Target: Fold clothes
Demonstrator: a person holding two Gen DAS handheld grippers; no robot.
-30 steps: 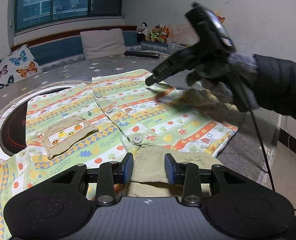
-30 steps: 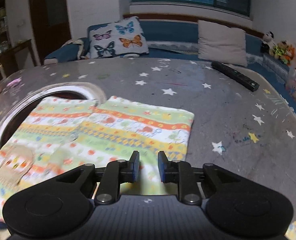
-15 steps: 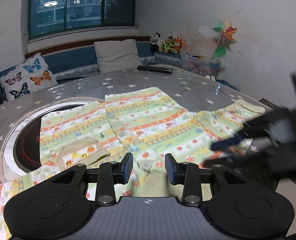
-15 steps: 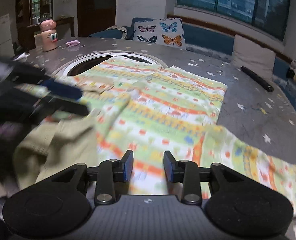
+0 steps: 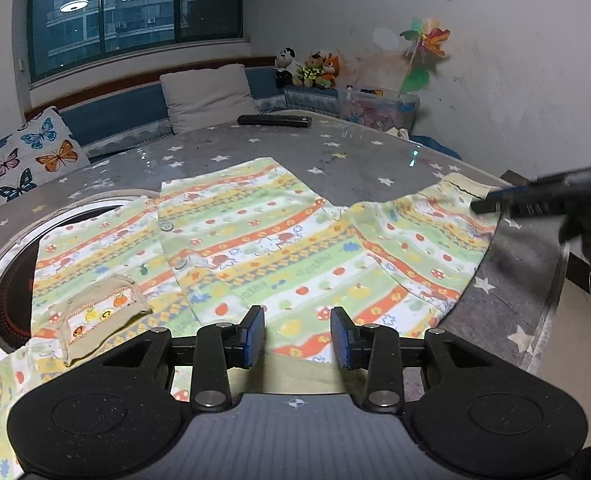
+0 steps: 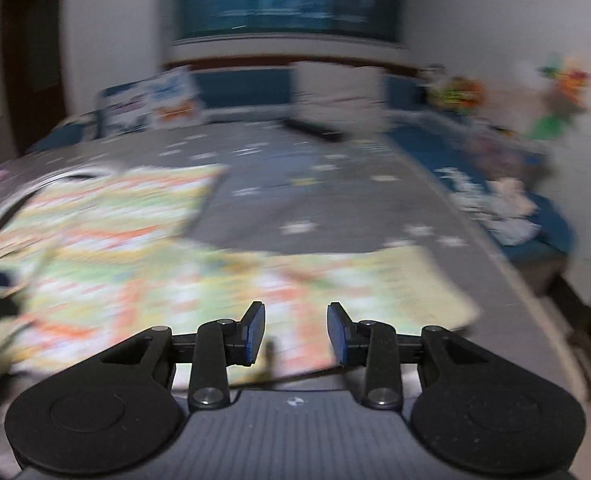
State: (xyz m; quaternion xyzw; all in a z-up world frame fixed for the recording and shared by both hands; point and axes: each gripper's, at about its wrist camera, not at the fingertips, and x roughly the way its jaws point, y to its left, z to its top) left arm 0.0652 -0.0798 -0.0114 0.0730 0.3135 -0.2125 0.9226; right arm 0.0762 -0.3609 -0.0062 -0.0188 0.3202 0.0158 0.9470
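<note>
In the left wrist view, the left gripper (image 5: 297, 336) hangs low over the near edge of the shirt (image 5: 279, 248), with its two fingers spread apart and nothing between them. The shirt is a child's one with green, yellow and orange stripes and small fruit pictures. It lies flat on the grey table (image 5: 335, 160) with white stars, front side up, with a row of buttons (image 5: 168, 227) down the middle and a beige pocket (image 5: 99, 312) on the left part. Its right sleeve (image 5: 427, 240) is stretched out to the right, near the table edge. The right gripper (image 5: 491, 203) shows at the far right, blurred, with its tips at the cuff of this sleeve; I cannot tell here if it touches the cloth. A black remote control (image 5: 274, 121) lies at the far side of the table.

In the right wrist view, the picture is strongly blurred. The right gripper (image 6: 295, 334) has its fingers spread apart and they hold nothing. The shirt (image 6: 143, 248) lies under and in front of it, reaching to the left, and the sleeve (image 6: 375, 288) is just beyond the fingers.
</note>
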